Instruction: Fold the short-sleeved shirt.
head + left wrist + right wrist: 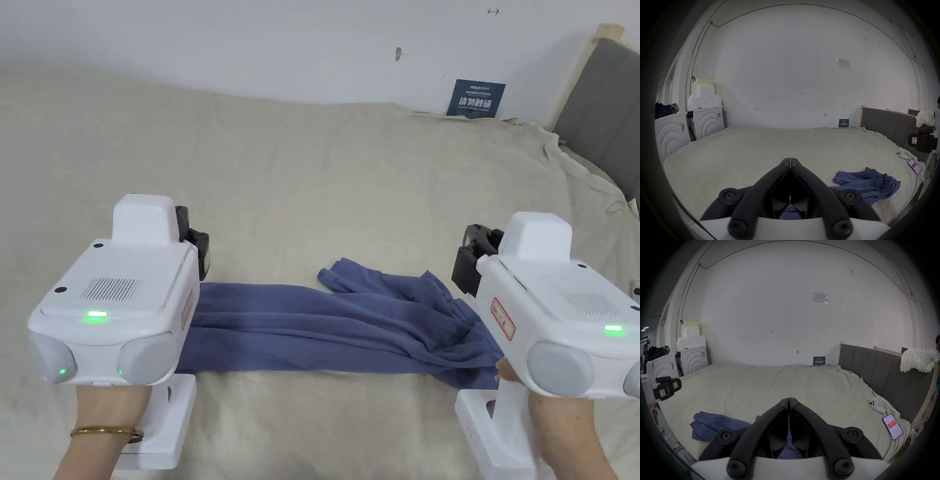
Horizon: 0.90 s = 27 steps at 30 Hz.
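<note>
both my grippers, left gripper (pixel 790 164) and right gripper (pixel 788 398), have jaws closed together (empty at the tips) above the rumpled blue shirt (pixel 350 325) on the bed (pixel 312 187).

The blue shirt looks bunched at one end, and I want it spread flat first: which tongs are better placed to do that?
Probably the right tongs. The blue shirt is crumpled into a heap directly beside them, while near the left tongs it already lies in a flatter band. Both tongs are shut with nothing between the tips.

The shirt (pixel 350 325) is plain blue. The bed (pixel 312 175) sheet is beige. Both grippers have white bodies with green lights and black jaws. The headboard (pixel 875 369) is grey.
</note>
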### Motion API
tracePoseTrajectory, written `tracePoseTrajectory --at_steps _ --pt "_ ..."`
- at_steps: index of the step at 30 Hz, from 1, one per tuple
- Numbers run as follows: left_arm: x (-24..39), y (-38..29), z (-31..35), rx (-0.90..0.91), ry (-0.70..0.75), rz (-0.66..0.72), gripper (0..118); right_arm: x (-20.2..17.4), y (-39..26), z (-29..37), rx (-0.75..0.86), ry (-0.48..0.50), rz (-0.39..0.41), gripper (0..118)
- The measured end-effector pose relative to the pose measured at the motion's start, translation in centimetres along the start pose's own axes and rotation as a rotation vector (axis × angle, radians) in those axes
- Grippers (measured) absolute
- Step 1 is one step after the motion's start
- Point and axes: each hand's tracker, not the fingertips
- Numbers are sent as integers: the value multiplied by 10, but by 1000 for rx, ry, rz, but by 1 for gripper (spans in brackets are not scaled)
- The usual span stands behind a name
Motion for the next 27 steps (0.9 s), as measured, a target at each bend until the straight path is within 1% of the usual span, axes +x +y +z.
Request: tracePoseTrajectory --at_steps 1,2,3,4,5,6,8,9,10,11,12,13,16,18,20,22,23,25,27 --pt "-1 0 -2 -2 -4 12 0 1 4 -4 -18 -2 20 20" --pt "0 0 -4 -3 -3 17 0 3 9 -11 -48 -3 35 41" --pt "2 2 -2 -3 -3 17 0 6 13 -17 -58 9 27 72" --pt "3 3 -2 -4 -5 18 0 10 18 -25 -83 22 21 86" --pt "4 3 -4 -4 -7 16 0 14 24 -34 -120 41 10 90" --pt "4 3 -5 -5 -8 12 0 17 30 -43 -152 48 9 90" --pt "6 5 -5 -8 -11 12 0 20 40 -62 -177 30 17 90" --pt "6 5 -6 -12 -14 19 0 23 44 -74 -226 33 24 91" --pt "6 5 -7 -14 -17 26 0 24 47 -88 -265 41 21 93" --pt "6 6 -8 -18 -21 34 0 26 50 -105 -326 48 29 100" --pt "6 6 -9 -21 -22 37 0 28 51 -118 -360 50 28 108" --pt "6 7 -10 -24 -22 36 0 30 51 -133 -403 39 28 112" --pt "5 6 -17 -33 -18 32 0 33 44 -181 -564 22 48 112" --pt "4 5 -22 -42 -16 41 0 37 33 -212 -686 4 23 112" --pt "4 4 -28 -50 -14 50 0 43 19 -240 -794 11 -12 112" --pt "5 3 -34 -58 -12 49 0 46 3 -261 -876 -10 -13 110" --pt "6 2 -37 -61 -11 48 0 47 -5 -271 -906 -20 -14 108" --pt "7 1 -44 -74 -12 47 0 47 -16 -283 -932 -27 1 98" --pt "7 -2 -51 -86 -14 50 0 46 -27 -288 -977 -3 8 93"
